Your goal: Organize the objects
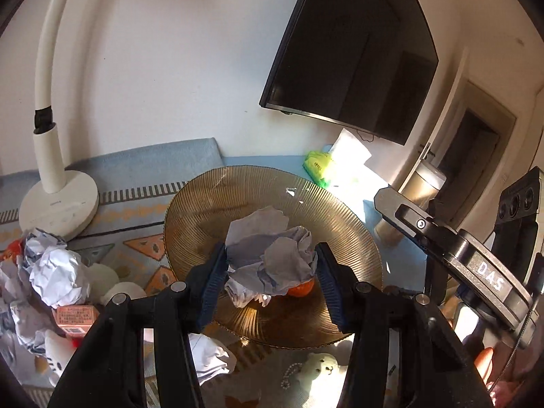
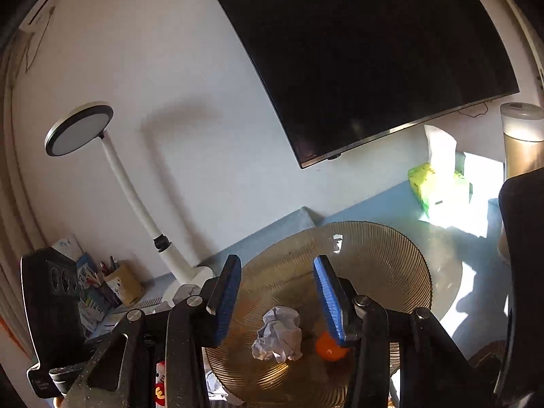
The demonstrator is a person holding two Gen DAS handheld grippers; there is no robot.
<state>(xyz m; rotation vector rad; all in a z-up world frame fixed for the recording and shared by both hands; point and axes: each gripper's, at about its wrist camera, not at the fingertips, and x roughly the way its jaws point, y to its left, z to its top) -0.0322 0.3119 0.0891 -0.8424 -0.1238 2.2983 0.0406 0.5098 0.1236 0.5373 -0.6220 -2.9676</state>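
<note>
Sunlit blue table point(image 2: 384, 204) is carrying an amber plate point(image 1: 204, 204); your left gripper point(image 1: 272, 272) is clenching a paper ball point(image 1: 272, 255) above it, your right gripper point(image 2: 277, 301) hanging released, empty.

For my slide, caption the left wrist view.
Left gripper clamps a crumpled paper ball above a ribbed amber glass plate holding an orange ball.

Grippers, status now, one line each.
Left gripper: shut on a crumpled paper ball, above the amber glass plate.
Right gripper: open, holding nothing.
</note>
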